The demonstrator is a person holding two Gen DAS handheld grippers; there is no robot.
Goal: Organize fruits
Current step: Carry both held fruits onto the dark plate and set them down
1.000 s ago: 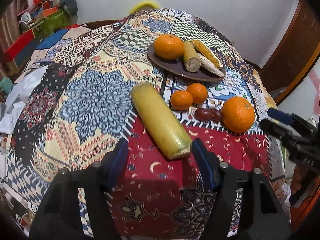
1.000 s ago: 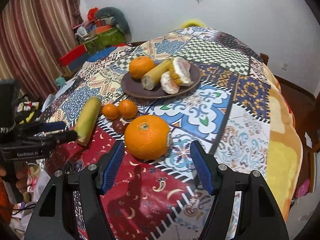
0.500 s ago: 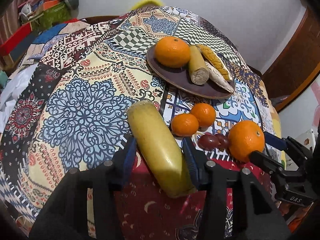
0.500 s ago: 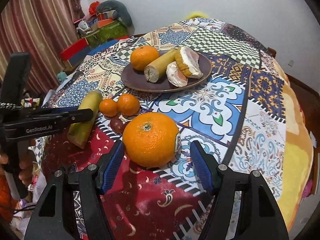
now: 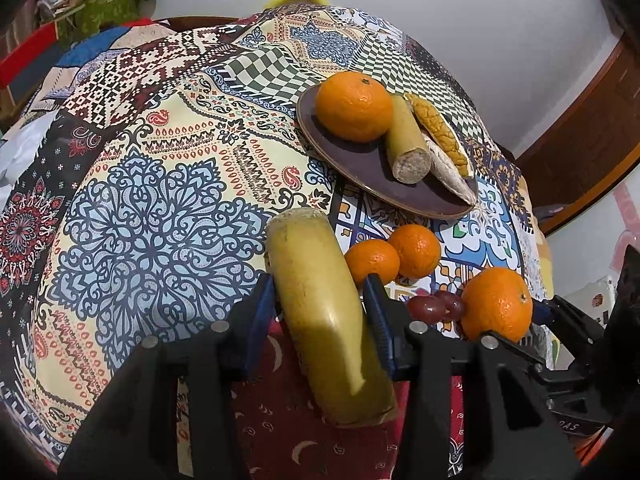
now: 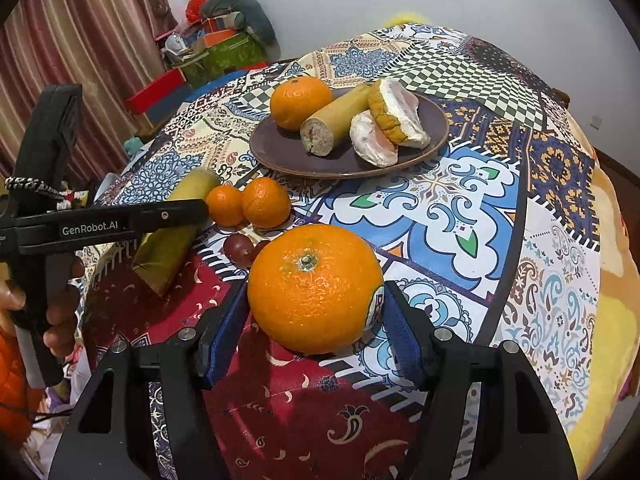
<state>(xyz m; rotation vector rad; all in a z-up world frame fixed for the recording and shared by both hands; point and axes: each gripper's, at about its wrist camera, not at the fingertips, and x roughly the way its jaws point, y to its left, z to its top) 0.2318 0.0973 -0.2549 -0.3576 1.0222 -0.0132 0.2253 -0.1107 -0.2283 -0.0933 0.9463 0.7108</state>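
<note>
A thick yellow cane piece (image 5: pixel 316 280) lies on the patterned cloth, and my left gripper (image 5: pixel 318 284) has its jaws closing on it, blue pads against both sides. A large orange (image 6: pixel 316 284) sits between the fingers of my right gripper (image 6: pixel 315 288), whose pads stand just beside its skin. Two small mandarins (image 5: pixel 394 256) and some red grapes (image 5: pixel 434 306) lie between the cane piece and the large orange. Behind them a dark plate (image 6: pixel 332 164) holds another orange (image 6: pixel 300 100), a shorter cane piece (image 6: pixel 336 120) and two pomelo wedges (image 6: pixel 388 124).
The patterned cloth (image 5: pixel 160 232) drops away at its right edge (image 6: pixel 608 280). A person's hand (image 6: pixel 60 312) holds the left gripper's handle at the left. Boxes and clutter (image 6: pixel 216 48) stand by a striped curtain (image 6: pixel 80 40) behind.
My left gripper moved forward over the yellow cane piece and narrowed onto its sides. My right gripper came forward so the large orange now lies between its fingers.
</note>
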